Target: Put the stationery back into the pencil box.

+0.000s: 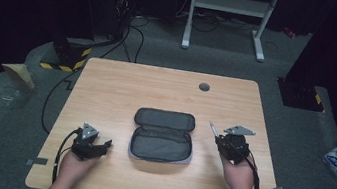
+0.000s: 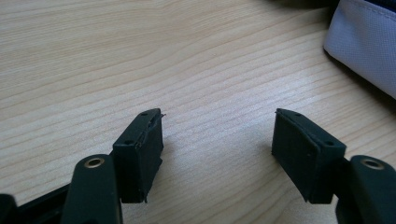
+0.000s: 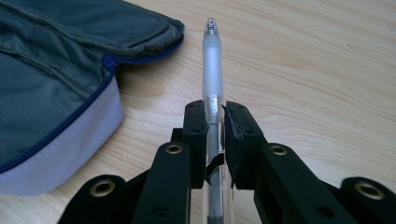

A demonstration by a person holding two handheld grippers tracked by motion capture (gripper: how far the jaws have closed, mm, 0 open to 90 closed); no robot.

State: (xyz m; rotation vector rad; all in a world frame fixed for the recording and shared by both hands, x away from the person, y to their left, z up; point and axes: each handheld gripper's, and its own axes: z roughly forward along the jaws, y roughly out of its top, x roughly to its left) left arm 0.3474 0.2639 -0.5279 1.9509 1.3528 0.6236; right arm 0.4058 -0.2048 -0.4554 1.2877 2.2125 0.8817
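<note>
High view: the open pencil case (image 1: 162, 136) lies mid-table (image 1: 107, 85). The left gripper (image 2: 217, 135) rests left, jaws apart, empty; the right gripper (image 3: 215, 123) clamps a pen (image 3: 212, 65).

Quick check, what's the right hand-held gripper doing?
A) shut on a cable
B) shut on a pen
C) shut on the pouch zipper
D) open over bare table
B: in the right gripper view the right hand-held gripper has its jaws closed on a clear pen, beside the open pouch.
</note>
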